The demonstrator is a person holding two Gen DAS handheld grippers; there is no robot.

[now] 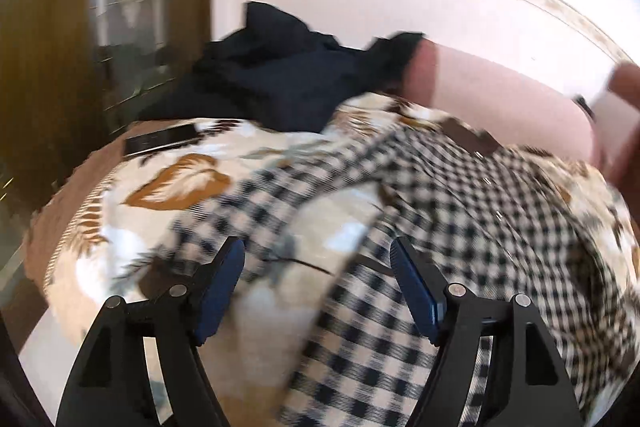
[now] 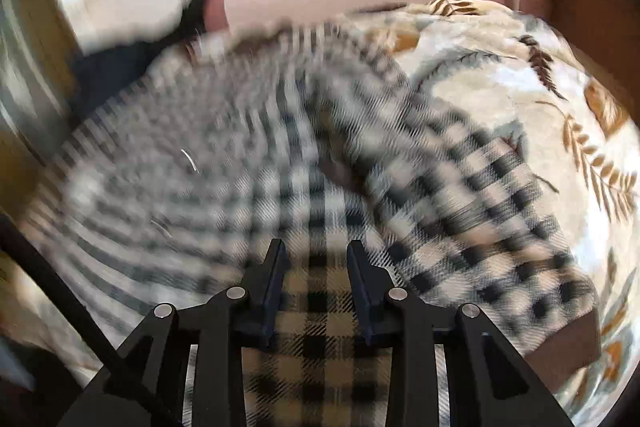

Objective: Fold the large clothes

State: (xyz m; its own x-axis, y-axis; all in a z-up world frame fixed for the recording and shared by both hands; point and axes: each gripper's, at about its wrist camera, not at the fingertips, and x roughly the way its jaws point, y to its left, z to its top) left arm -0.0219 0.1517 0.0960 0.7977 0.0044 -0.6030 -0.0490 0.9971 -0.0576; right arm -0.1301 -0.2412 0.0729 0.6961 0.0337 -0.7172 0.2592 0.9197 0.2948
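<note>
A big checked shirt [image 1: 460, 211] lies spread on a bed with a leaf-print blanket [image 1: 176, 183]. Both pictures are blurry, so the shirt's edges are hard to see. The left hand-held gripper [image 1: 318, 261] is wide, with nothing in it, over the shirt's near left part. The right hand-held gripper [image 2: 316, 267] is narrow, with checked cloth showing between its fingers; I cannot tell if it pinches it. Far off, a dark cloth pile [image 1: 280, 75] and a pink pillow [image 1: 500, 99] are partly hidden. A flat dark thing [image 1: 162, 140] lies far left.
</note>
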